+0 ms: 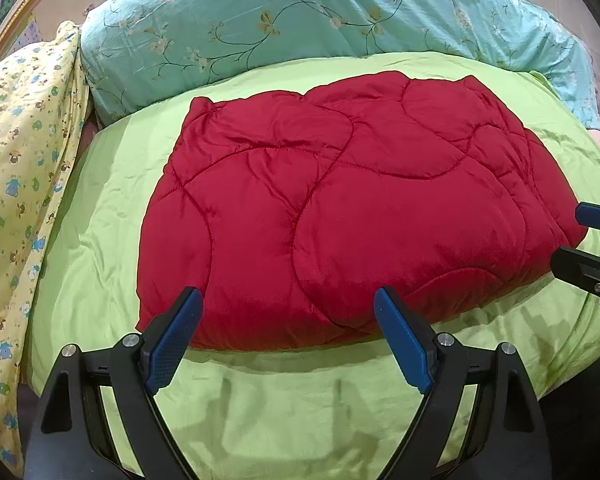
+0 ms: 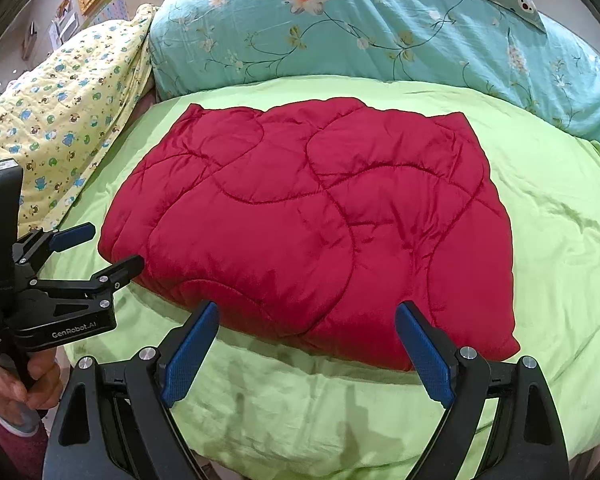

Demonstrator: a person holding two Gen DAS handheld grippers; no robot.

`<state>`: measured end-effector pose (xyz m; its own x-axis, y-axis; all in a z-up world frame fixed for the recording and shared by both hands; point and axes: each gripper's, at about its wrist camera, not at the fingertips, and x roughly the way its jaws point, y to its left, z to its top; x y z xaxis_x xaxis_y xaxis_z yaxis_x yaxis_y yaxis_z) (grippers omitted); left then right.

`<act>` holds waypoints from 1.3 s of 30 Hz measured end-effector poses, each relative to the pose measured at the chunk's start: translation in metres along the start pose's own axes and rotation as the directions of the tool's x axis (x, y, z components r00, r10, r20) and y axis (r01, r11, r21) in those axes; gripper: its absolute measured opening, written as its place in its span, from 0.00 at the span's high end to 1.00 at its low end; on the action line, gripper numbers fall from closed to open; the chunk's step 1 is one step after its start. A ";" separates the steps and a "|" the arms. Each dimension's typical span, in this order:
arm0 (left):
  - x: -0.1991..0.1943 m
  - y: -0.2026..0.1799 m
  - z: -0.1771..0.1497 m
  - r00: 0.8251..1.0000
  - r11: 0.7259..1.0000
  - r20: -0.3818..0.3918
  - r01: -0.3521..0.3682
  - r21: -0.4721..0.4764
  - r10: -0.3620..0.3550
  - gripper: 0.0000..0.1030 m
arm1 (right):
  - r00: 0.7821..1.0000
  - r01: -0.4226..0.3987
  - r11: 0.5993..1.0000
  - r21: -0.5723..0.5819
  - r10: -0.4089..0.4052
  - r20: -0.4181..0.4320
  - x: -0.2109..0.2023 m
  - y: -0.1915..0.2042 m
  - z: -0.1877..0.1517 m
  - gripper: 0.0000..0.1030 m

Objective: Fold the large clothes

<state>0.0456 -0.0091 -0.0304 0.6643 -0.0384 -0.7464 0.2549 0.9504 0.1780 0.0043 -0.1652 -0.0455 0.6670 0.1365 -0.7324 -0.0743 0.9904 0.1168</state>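
Fingers of the left hand-held gripper (image 1: pixel 288 312) and right hand-held gripper (image 2: pixel 306 326) are spread wide and hold nothing, poised over the green sheet (image 1: pixel 260 400). Just beyond their tips the folded red quilt (image 1: pixel 340 208) lies flat on the bed, with a floral pillow (image 1: pixel 300 20) behind.

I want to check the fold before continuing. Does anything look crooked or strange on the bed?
Nothing stands out. The red quilted padded garment lies folded flat on the lime green sheet; both grippers are open, holding nothing.
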 end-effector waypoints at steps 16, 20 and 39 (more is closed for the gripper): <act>0.004 0.003 0.005 1.000 1.000 0.005 -0.011 -0.002 0.011 0.14 | 1.000 -0.002 1.000 -0.008 0.002 0.005 -0.001 0.002 0.010 0.11; 0.003 0.003 0.007 1.000 1.000 0.005 -0.011 -0.003 0.011 0.14 | 1.000 -0.003 1.000 -0.010 0.003 0.006 -0.001 0.004 0.010 0.11; 0.002 0.004 0.009 1.000 1.000 0.005 -0.013 -0.008 0.013 0.14 | 1.000 -0.002 1.000 -0.009 0.002 0.009 -0.002 0.005 0.009 0.11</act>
<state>0.0541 -0.0079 -0.0256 0.6714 -0.0273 -0.7406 0.2401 0.9534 0.1826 0.0097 -0.1608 -0.0375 0.6733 0.1378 -0.7264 -0.0821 0.9903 0.1118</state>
